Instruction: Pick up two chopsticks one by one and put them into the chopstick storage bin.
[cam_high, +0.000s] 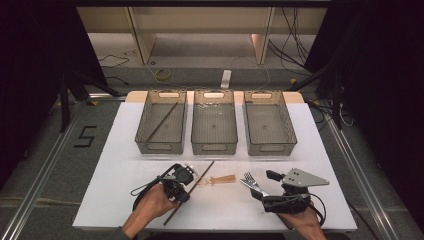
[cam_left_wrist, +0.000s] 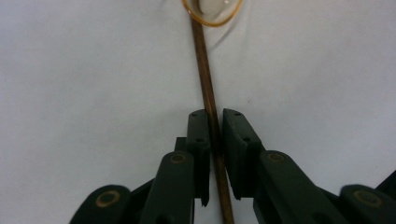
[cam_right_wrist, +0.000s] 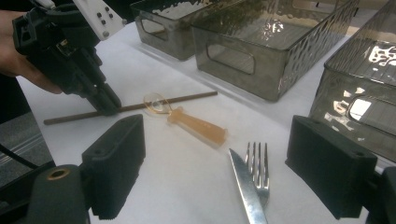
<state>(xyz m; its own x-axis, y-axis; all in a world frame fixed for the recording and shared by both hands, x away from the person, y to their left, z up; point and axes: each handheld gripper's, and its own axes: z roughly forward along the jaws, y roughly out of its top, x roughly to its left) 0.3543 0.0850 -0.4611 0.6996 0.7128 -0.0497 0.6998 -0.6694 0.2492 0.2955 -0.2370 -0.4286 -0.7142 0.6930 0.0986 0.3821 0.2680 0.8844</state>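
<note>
- The left claw is closed down onto the brown stick, which lies flat on the desk just left of the amber spoon.
- The stick's long axis runs diagonally, its far end pointing toward the middle bin.
- The right claw gapes wide and empty, near the fork and knife.
- The only readable mark is "5" on the floor, left of the desk.

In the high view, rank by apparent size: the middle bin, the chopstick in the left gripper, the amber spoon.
1. Middle bin
2. Chopstick, long but thin
3. Spoon, clearly shortest
</note>
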